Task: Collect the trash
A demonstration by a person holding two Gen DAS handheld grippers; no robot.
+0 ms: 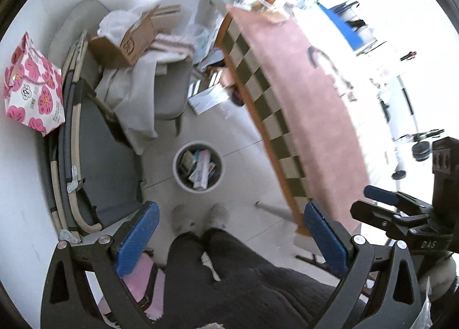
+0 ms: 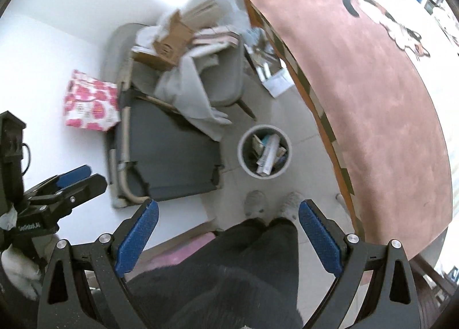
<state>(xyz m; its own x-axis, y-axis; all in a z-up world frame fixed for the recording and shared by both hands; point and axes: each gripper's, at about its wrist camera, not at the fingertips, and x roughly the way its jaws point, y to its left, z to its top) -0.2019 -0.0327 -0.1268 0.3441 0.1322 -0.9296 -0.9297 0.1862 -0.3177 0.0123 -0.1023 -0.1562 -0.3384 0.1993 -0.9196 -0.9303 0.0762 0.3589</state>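
Note:
A round white trash bin (image 1: 175, 168) (image 2: 240, 154) stands on the tiled floor beside the table, holding several flat boxes and wrappers. My left gripper (image 1: 231, 208) hangs high above the floor, open, with nothing between its blue pads (image 1: 140, 237). My right gripper (image 2: 229, 205) is likewise open and empty, at about the same height, and its side shows at the right edge of the left wrist view (image 1: 361, 200). The left gripper (image 2: 97, 175) appears at the left edge of the right wrist view. The bin lies ahead of and below both.
A table with a pink mat (image 1: 309, 99) (image 2: 373, 99) and checked cloth runs along the right. A grey chair piled with a cardboard box (image 1: 134, 39) (image 2: 172, 39) and cloth, a folded grey cot (image 2: 172, 151) and a pink-flowered bag (image 1: 31, 85) stand left. The person's slippered feet (image 1: 200, 217) face the bin.

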